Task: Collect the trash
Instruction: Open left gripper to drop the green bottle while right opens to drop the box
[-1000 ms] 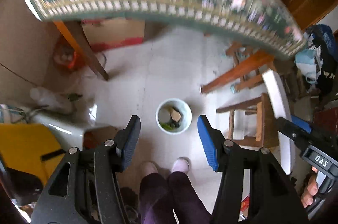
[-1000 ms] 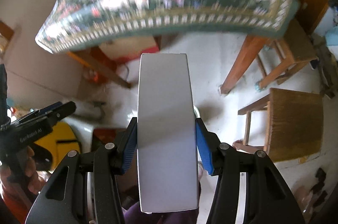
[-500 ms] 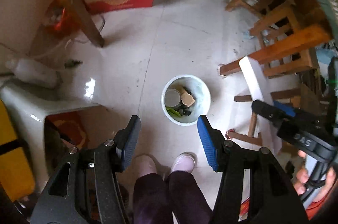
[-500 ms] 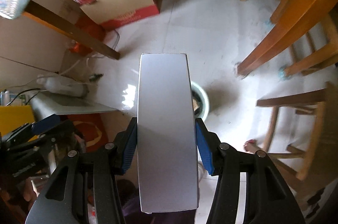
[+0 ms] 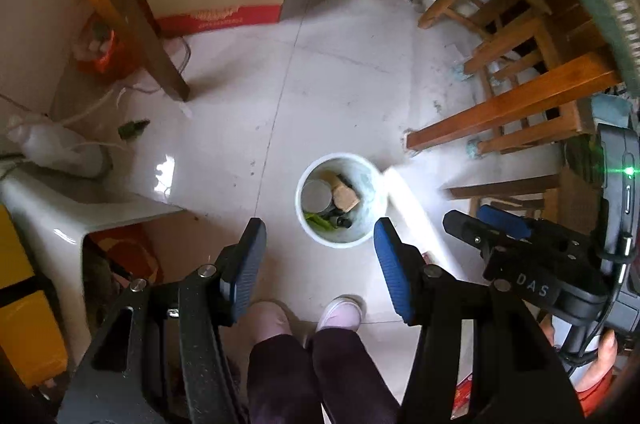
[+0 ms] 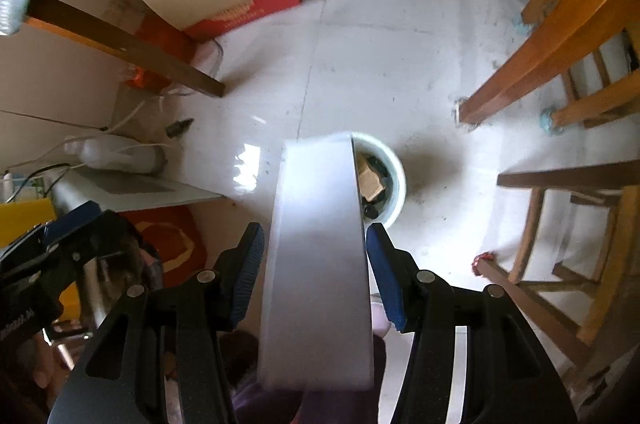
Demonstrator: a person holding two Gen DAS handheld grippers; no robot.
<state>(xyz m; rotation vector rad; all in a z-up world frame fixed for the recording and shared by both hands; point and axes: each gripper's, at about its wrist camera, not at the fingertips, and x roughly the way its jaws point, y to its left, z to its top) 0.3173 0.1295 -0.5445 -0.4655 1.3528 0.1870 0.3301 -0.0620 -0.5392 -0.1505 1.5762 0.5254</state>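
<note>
While aimed steeply down at the floor (image 5: pixel 340 84), just eased wider on the right gripper (image 6: pixel 314 236): white box (image 6: pixel 320 244) loose between the fingers, blurred, far end over the rim of the trash bin (image 5: pixel 340 244). Half spread and empty on the left gripper (image 5: pixel 320 236), poised above that part-filled bin.

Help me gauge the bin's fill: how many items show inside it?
4: a grey can at left, a tan block beside it, a green leaf at the near side, a dark bottle next to the leaf. More may lie hidden beneath.
</note>
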